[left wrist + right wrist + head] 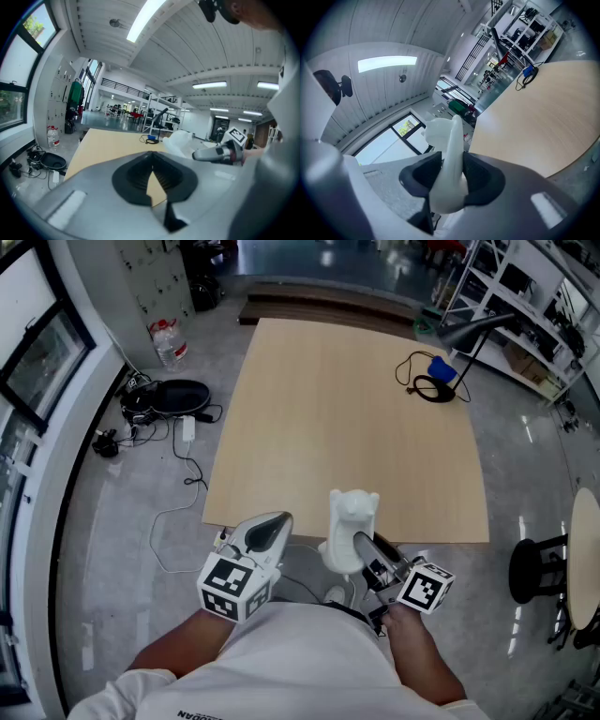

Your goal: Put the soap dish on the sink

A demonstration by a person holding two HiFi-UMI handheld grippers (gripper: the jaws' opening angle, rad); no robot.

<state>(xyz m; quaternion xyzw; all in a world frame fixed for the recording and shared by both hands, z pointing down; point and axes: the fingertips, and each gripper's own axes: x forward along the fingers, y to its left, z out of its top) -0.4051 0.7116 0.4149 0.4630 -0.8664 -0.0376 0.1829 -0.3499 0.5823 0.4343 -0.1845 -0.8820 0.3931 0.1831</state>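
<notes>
**White-shirted operator holding soap dish at near edge of table**

White shirt fabric (300, 662) and two bare forearms fill the near edge of the head view. Each hand carries a grey two-jaw gripper with a black-and-white marker cube.

1. Right gripper (361, 545): clenched on the white moulded plastic soap dish (352, 521). The right gripper view shows the dish (447, 140) standing on edge between the black pads, with both pads pressing its sides and its upper part rising clear above them. The right gripper (451, 173) points toward the table, slightly below level.

2. Left gripper (279, 521): nothing held. The left gripper view shows the black pads of the left gripper (153, 164) meeting at their tips with nothing between them. It sits just left of the dish, apart from it; the dish (180, 140) shows to its right in that view.

3. Task item location: the soap dish is off every surface, carried in the right gripper at the near edge of the pale wooden square table top (347, 409).

4. Table: at the far right corner lies a coiled black cable with a small blue object (433, 381), beside the stem of a black desk lamp (478, 329).

5. Grey floor, left of the table: a black oval case (173, 395) among loose cables, a white adapter and lead (187, 427), and a clear plastic water bottle (169, 341) farther off.

6. Floor, right of the table: a black round stool (534, 568), near the rim of a pale round table (586, 559).
</notes>
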